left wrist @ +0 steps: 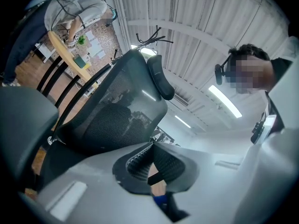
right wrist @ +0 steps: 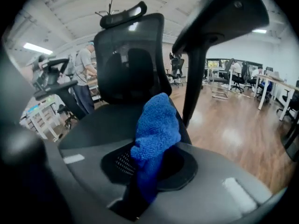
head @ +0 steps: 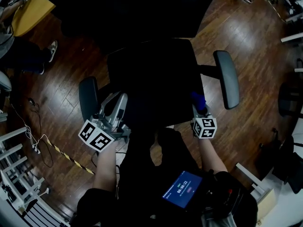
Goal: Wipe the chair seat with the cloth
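The black office chair's seat [head: 151, 79] lies below me between its two grey armrests [head: 88, 97] [head: 226, 78]. My right gripper [head: 199, 107] hovers at the seat's front right corner, shut on a blue cloth [head: 198, 100]. In the right gripper view the cloth [right wrist: 156, 129] sticks up from the jaws, with the seat [right wrist: 107, 120] and mesh backrest [right wrist: 128, 59] beyond it. My left gripper [head: 117, 100] is at the seat's front left, beside the left armrest. Its ribbed pads [left wrist: 140, 160] meet with nothing between them, pointing up at the backrest [left wrist: 112, 111].
Wooden floor surrounds the chair. A seated person's shoe [head: 51, 50] and a yellow table [head: 31, 11] are at the far left. Cables [head: 38, 145], striped tape [head: 71, 157] and a white rack [head: 19, 183] lie at the near left. Other office chairs [right wrist: 243, 73] stand far off.
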Demonstrator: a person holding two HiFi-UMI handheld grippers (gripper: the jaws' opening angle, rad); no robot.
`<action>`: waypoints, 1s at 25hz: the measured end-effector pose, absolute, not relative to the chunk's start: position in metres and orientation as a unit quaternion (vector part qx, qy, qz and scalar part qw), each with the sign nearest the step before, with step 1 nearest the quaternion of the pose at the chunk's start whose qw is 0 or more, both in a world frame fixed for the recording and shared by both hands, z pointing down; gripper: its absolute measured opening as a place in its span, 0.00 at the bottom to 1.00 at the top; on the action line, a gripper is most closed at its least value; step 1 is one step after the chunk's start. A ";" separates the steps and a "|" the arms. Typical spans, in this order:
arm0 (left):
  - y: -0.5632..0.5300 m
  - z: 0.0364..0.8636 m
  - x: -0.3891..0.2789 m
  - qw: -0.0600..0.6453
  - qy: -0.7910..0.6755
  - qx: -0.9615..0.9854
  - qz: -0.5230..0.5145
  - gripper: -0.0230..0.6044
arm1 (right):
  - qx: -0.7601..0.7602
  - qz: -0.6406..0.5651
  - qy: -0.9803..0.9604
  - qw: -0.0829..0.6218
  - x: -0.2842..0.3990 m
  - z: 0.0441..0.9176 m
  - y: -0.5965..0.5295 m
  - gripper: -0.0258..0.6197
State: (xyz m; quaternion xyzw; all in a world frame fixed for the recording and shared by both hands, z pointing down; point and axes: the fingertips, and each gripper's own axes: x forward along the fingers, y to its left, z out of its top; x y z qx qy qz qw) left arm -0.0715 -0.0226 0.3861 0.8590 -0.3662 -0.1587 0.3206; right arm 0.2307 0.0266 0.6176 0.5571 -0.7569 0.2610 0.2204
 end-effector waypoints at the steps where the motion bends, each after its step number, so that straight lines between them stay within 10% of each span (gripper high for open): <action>1: -0.021 0.380 -0.068 0.320 -0.364 0.861 -0.158 0.02 | 0.544 0.256 -0.774 0.198 0.218 0.599 0.022 0.17; 14: 0.084 0.184 -0.018 0.245 -0.349 0.883 -0.194 0.02 | 0.377 0.190 -0.897 -0.128 0.167 0.211 0.060 0.17; 25: 0.231 0.127 -0.039 0.199 -0.333 0.888 -0.248 0.02 | 0.342 0.131 -0.903 -0.226 0.148 0.115 0.202 0.17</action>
